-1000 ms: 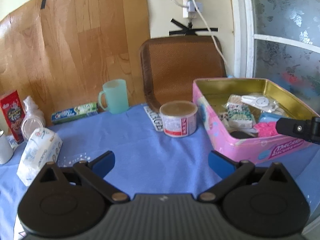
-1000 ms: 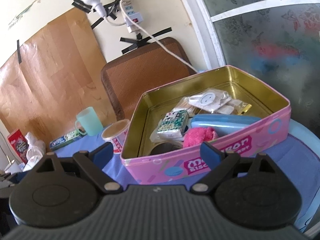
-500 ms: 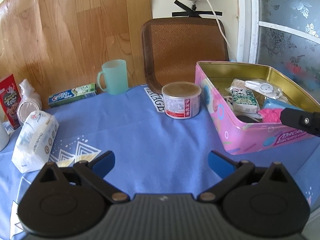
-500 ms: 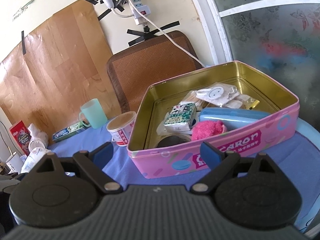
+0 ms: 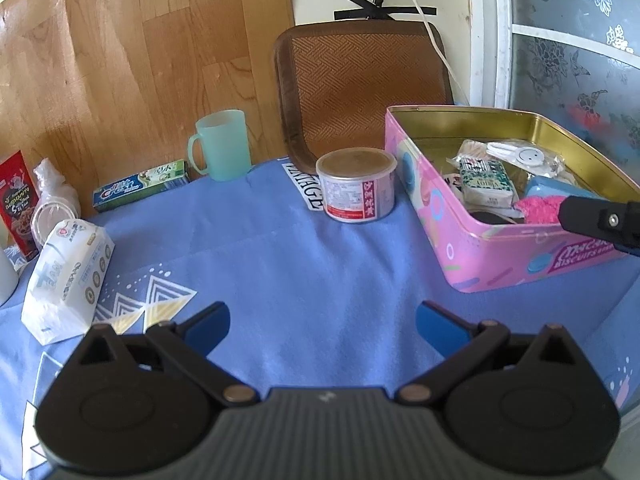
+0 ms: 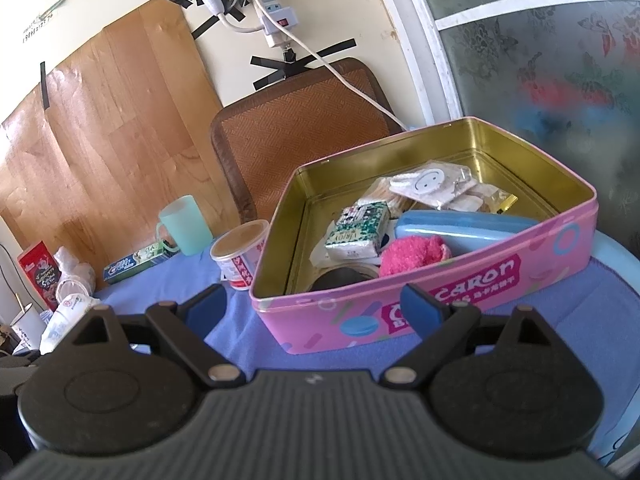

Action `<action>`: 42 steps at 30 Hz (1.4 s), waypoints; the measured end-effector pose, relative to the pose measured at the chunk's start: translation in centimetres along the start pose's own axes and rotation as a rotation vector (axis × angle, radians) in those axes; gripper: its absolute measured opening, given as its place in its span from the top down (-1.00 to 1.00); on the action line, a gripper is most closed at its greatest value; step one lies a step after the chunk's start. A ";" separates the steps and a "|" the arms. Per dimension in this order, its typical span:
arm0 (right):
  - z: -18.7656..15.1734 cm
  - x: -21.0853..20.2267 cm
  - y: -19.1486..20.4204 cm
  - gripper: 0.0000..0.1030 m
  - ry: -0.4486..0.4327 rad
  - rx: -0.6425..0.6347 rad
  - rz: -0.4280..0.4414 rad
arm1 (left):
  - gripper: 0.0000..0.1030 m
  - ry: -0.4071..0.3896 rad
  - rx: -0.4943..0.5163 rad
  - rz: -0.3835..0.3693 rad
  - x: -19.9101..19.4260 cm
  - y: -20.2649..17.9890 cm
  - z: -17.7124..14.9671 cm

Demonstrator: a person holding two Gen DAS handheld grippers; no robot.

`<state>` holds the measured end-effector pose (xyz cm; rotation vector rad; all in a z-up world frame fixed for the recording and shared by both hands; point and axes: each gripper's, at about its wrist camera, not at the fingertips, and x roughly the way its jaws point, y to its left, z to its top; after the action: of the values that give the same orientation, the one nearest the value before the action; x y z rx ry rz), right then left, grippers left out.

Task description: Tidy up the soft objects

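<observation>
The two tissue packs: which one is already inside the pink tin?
The small green-patterned pack lies inside the pink tin. The larger white pack lies outside on the blue cloth.

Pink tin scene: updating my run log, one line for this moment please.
left gripper open, empty | right gripper open, empty | pink fluffy item in pink tin

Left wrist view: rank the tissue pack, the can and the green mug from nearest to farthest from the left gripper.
1. Tissue pack, close by on the left of the left gripper.
2. Can, middle, beside the pink tin.
3. Green mug, at the back by the wall.
</observation>
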<state>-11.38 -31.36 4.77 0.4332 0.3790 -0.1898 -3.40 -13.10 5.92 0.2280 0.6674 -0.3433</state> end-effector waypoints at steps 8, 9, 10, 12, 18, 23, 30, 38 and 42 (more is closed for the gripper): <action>-0.3 0.2 0.0 -0.85 0.009 0.003 -0.001 | -1.00 0.021 -0.014 0.000 0.5 0.3 -0.1; -0.4 0.2 0.0 -0.85 0.012 0.003 0.000 | -1.00 0.026 -0.014 0.002 0.6 0.4 -0.2; -0.5 0.3 0.0 -0.85 0.015 0.002 0.000 | -1.00 0.032 -0.014 0.003 0.7 0.4 -0.3; -0.6 0.4 0.0 -0.85 0.019 0.003 -0.001 | -1.00 0.041 -0.014 0.005 0.9 0.3 -0.4; -0.6 0.5 0.0 -0.85 0.025 0.006 -0.001 | -1.00 0.065 -0.020 0.012 1.4 0.4 -0.7; -1.0 0.7 0.2 -0.85 0.038 0.004 0.004 | -1.00 0.085 -0.019 0.019 1.8 0.4 -0.9; -1.7 1.3 0.7 -0.85 0.070 -0.005 0.015 | -1.00 0.100 -0.018 0.015 2.1 0.5 -1.1; -1.7 1.3 0.5 -0.85 0.063 0.009 0.002 | -1.00 0.111 0.007 0.007 2.4 0.0 -1.2; -1.9 1.4 0.6 -0.85 0.069 0.007 0.001 | -1.00 0.117 0.012 0.007 2.5 0.0 -1.3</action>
<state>-10.55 -30.18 2.87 0.4472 0.4457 -0.1759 -2.29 -13.28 3.35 0.2639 0.7800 -0.3288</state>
